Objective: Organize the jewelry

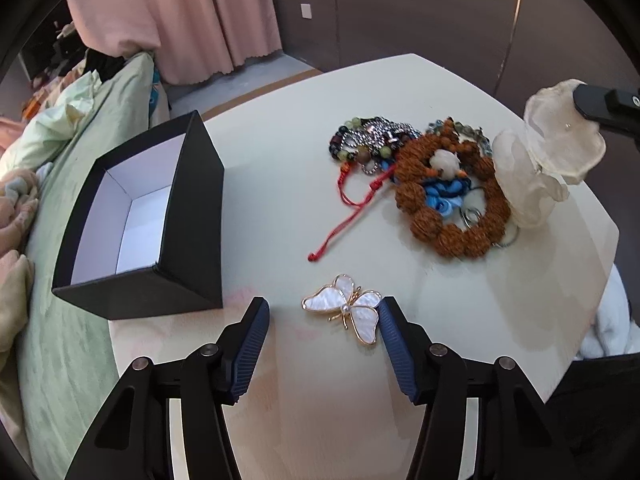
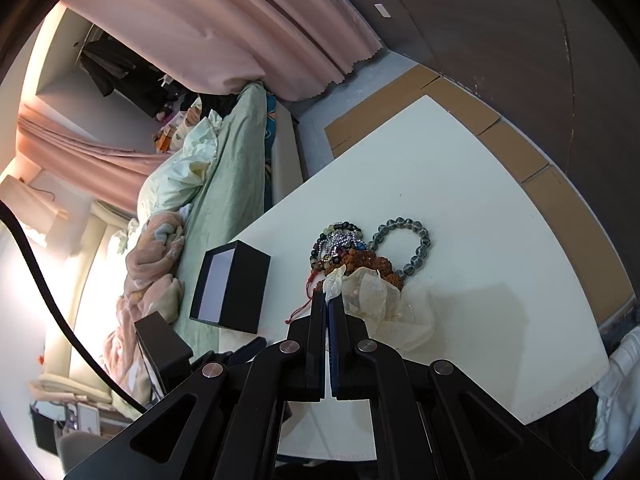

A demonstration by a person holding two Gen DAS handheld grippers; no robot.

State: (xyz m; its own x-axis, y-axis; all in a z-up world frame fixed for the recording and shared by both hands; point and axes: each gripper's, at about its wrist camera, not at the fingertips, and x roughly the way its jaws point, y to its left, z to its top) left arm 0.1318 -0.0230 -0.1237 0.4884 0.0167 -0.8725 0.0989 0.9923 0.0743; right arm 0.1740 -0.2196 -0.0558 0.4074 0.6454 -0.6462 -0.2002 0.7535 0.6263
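The left gripper (image 1: 324, 312) stands apart over the pale worktop (image 1: 280, 208), a mother-of-pearl butterfly brooch (image 1: 347, 308) lying between its blue pads, the right pad just beside a wing, the left one clear; further off to the left sits an open black box (image 1: 160, 248), white inside, near the worktop's edge; beyond, a heap of beaded bracelets (image 1: 420, 176) with a red cord (image 1: 344, 216); the right gripper (image 2: 329, 300) is pinched tight on a sheer white fabric pouch (image 1: 548, 152), held above the heap; a grey bead bracelet (image 2: 408, 244) lies furthest.
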